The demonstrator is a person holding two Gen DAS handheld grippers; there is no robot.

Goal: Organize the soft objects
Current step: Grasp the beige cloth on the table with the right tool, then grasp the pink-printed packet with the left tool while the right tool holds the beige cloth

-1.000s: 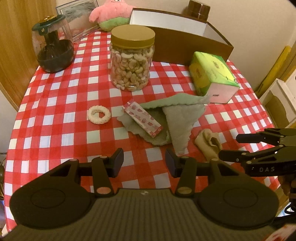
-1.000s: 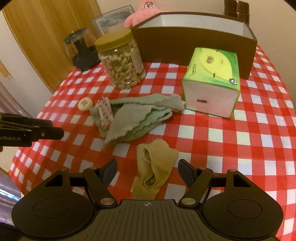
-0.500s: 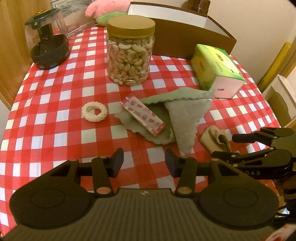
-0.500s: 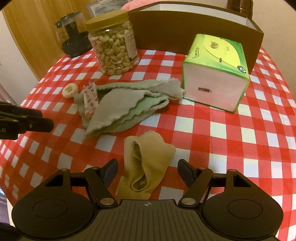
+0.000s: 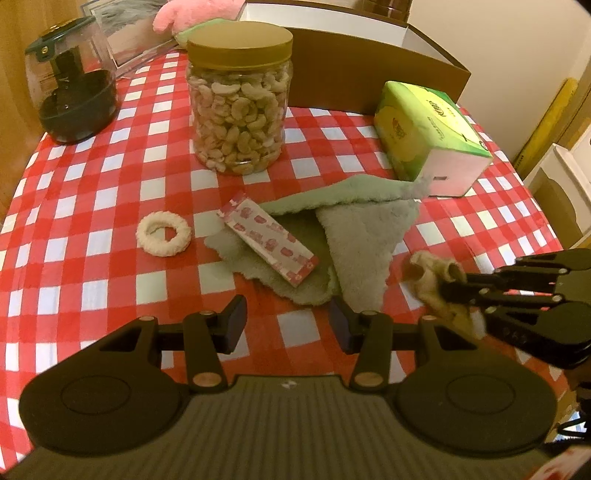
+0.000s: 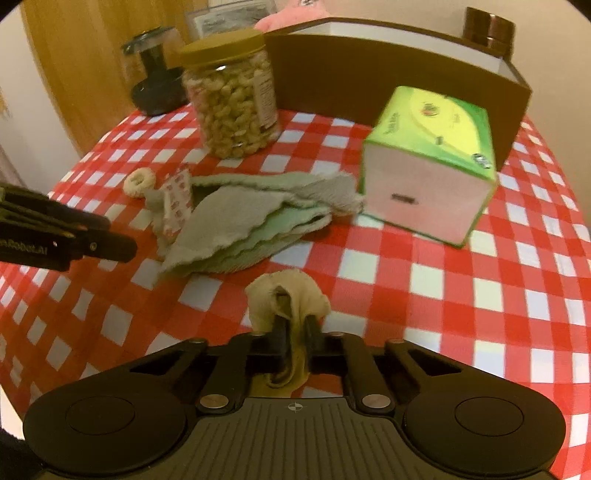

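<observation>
The right tool [image 6: 295,334] is closing and pinches a tan sock [image 6: 286,299], all bunched up, low over the checkered counter [image 6: 461,295] near the green cloth [image 6: 240,225]. The left tool [image 5: 288,323] stands apart, holding nothing.

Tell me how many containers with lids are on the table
2 plainly: the cashew jar mid-table, and the dark-based canister at the far left edge. A brown lidded jar behind the box is partly hidden.
</observation>
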